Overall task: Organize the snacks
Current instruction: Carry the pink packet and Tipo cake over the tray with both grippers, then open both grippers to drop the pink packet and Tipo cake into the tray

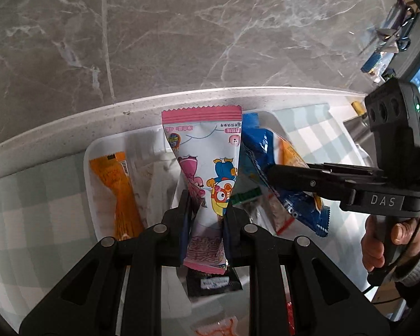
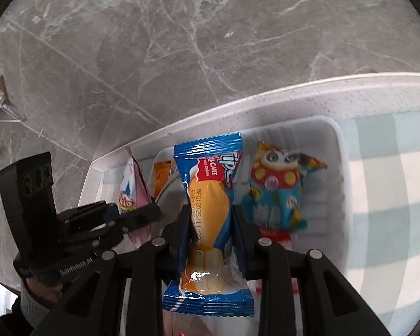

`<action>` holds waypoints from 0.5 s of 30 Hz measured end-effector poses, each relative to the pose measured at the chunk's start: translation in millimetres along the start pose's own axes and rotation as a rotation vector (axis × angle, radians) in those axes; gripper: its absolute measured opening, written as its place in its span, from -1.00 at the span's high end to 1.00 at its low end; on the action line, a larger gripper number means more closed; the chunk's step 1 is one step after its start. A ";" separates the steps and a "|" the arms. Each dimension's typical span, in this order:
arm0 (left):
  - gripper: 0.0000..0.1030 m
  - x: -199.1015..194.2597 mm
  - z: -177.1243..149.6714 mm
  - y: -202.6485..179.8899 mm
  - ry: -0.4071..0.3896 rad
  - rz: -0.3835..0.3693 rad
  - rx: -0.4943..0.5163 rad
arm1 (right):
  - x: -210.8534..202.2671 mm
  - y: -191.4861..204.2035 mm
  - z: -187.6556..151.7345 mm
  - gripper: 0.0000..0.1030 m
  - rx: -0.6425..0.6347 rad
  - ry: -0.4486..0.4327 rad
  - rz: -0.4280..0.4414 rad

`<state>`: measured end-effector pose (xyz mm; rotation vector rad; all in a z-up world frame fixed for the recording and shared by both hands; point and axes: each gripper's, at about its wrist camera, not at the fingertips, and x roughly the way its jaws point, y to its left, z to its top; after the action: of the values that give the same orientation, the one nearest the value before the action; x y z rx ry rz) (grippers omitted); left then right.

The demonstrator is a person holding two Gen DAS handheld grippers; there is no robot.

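Two packets held: one in each gripper, both over the white tray.
Pink packet (image 1: 207, 179): pink and white wrapper with cartoon figures, upright at centre of the left wrist view, crimped pink end at top. Lower third sits between the pads; its bottom seam hangs below them.
Left gripper (image 1: 207, 218): jaws pressed in on the pink packet, wrapper creased at the pinch. Seen side-on at lower left of the right wrist view (image 2: 131, 218), packet sticking up past it.
Blue cake packet (image 2: 210, 212): blue wrapper, yellow cake picture, red band near the top, upright at centre of the right wrist view. Pinched near its middle; clear lower end bulges under the pads.
Right gripper (image 2: 210, 224): jaws clamped on the blue cake packet. In the left wrist view it reaches in from the right (image 1: 268, 173), packet hanging tilted from its tip.
White tray (image 2: 341, 168): shallow, rounded corners, on the checked cloth, below both grippers.
Orange packet (image 1: 117, 193): lies in the tray, left of centre in the left wrist view.
Teal packet (image 2: 274, 190): red and yellow dotted figure on it, lies in the tray just right of the blue cake packet in the right wrist view.
Checked cloth (image 2: 392, 168): pale green and white, under the tray.
Table edge (image 1: 70, 128): pale speckled rim, curving across mid-frame.
Floor (image 1: 182, 28): grey marbled tile, upper half of both views.
Person's hand (image 1: 378, 240): lower right, left wrist view, gripping the right gripper's handle; grey cuff.
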<state>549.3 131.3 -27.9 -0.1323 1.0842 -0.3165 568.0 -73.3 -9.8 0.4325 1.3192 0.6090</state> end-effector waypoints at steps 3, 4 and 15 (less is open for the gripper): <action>0.63 11.7 3.5 1.5 0.012 0.021 0.018 | 9.4 -1.1 4.6 0.38 -0.008 0.007 -0.038; 0.59 14.7 2.7 -1.4 0.018 0.031 0.022 | 10.2 -1.6 4.5 0.38 -0.009 0.007 -0.044; 0.49 24.3 -3.0 -19.7 0.010 0.112 0.060 | -7.1 2.0 -4.3 0.16 -0.082 -0.036 -0.090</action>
<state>553.4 105.1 -44.8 -0.0163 1.0862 -0.2495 562.5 -76.4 -4.1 0.3147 1.2676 0.5754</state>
